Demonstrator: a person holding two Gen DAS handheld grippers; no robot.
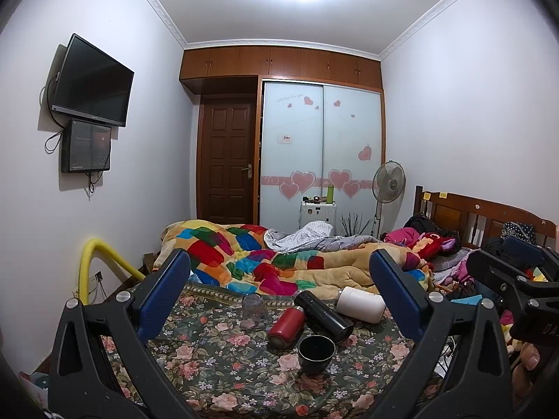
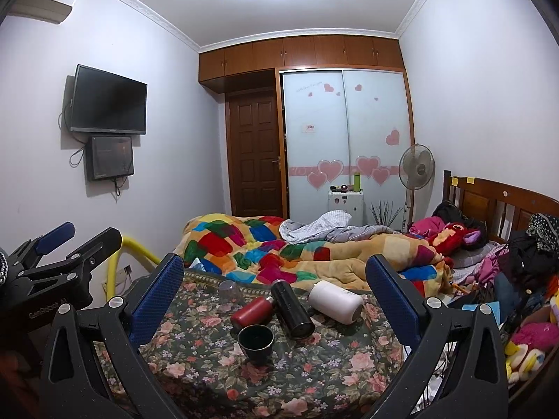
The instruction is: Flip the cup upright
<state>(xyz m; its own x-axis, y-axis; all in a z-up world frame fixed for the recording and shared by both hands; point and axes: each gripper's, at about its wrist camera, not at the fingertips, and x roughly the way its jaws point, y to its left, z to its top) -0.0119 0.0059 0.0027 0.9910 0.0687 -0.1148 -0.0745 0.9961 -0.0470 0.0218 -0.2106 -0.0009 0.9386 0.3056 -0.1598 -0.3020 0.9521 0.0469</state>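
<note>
clear cup (image 1: 254,309) apparently inverted, long axis vertical

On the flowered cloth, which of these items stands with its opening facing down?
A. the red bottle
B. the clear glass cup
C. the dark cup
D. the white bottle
B. The clear glass cup stands mouth down on the flowered cloth, while the dark cup stands upright with its opening up, and the white bottle and red bottle lie on their sides.
</note>
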